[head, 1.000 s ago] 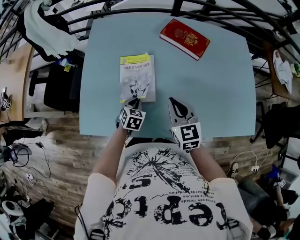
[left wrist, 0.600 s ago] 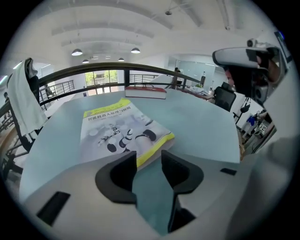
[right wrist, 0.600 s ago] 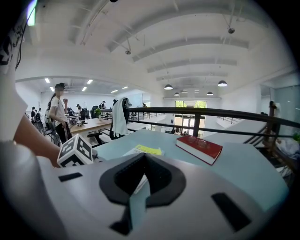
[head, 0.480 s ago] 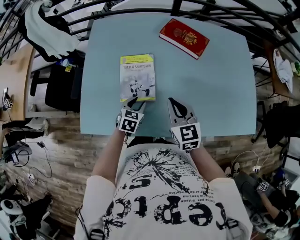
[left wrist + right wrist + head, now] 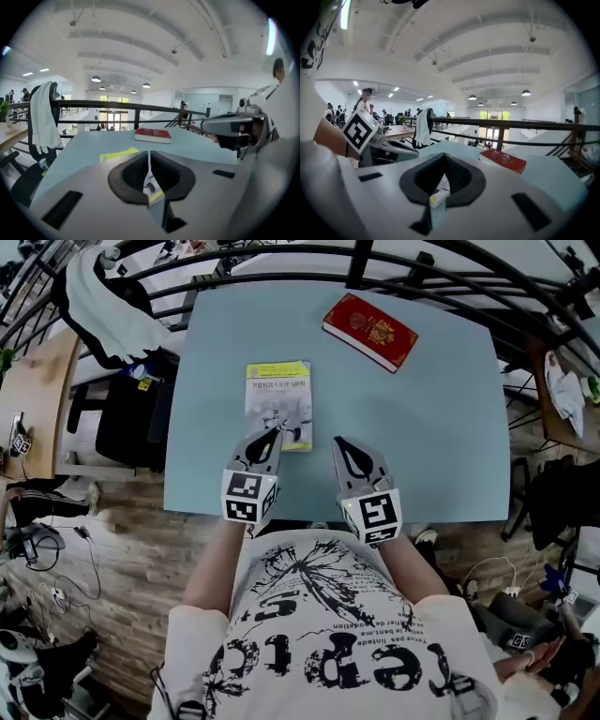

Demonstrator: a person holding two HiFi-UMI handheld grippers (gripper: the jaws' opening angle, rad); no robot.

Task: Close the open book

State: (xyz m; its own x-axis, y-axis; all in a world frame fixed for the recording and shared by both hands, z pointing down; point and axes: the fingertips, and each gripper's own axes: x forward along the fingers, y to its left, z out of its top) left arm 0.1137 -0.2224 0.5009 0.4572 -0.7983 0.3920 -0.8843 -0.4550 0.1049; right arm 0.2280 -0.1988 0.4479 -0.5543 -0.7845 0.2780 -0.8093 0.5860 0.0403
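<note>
Nearest to us, our left gripper [image 5: 266,435] has its jaws closing, all but together, with nothing between them. Our right gripper [image 5: 345,444] sits beside it, jaws together and empty. Both hang over the near part of the pale blue rectangular table [image 5: 422,427], pointing away from us. Just beyond the left gripper's tip the thin paperback book with a yellow band and grey-white cover [image 5: 278,401] lies closed and flat on the table. Further back to the right, well apart from it, a thick red hardback book with a gold emblem [image 5: 369,331] lies at an angle. Beyond the table runs a black metal railing [image 5: 356,254], and a white cloth [image 5: 103,310] hangs at the far left.
</note>
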